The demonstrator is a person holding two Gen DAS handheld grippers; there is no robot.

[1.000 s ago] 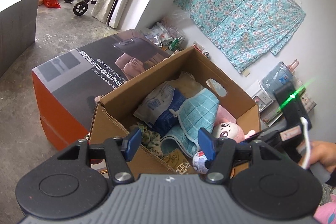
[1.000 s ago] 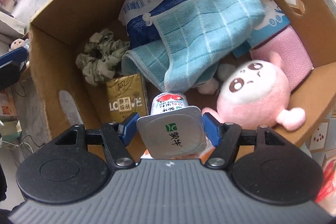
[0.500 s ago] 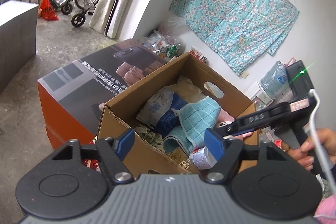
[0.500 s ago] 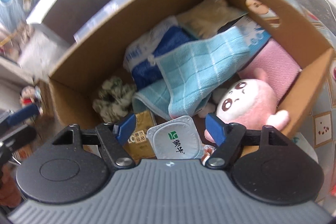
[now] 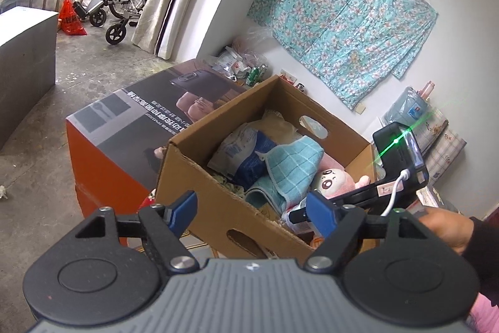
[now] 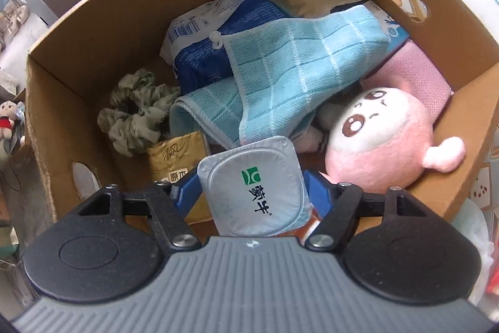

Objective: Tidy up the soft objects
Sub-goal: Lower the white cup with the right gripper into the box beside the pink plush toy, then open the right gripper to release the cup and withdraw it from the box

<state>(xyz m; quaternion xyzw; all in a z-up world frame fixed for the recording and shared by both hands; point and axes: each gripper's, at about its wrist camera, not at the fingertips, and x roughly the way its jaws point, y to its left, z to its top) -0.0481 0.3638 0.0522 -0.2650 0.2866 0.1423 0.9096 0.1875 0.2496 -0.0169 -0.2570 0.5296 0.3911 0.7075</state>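
Foil-lidded yogurt cup (image 6: pixel 254 188), "蒙牛" logo, clamped in right gripper (image 6: pixel 251 192) w/ jaws just closing; left gripper (image 5: pixel 252 209) apart, empty; tissue pack (image 6: pixel 177 159) reads "清风".

In the cardboard box (image 6: pixel 78 30), a towel (image 6: pixel 290 77) drapes over a packet (image 6: pixel 212 52); the plush toy (image 6: pixel 377 142) lies right, seemingly on another cloth (image 6: pixel 414 74).

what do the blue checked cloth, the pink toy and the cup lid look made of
Blue checked cloth: looks like woven terry or microfibre, matte, with ribbed weave and soft folds.
Pink toy: plush, going by its short fuzzy pile.
Cup lid: probably foil, silvery with a dull sheen and a crimped edge.
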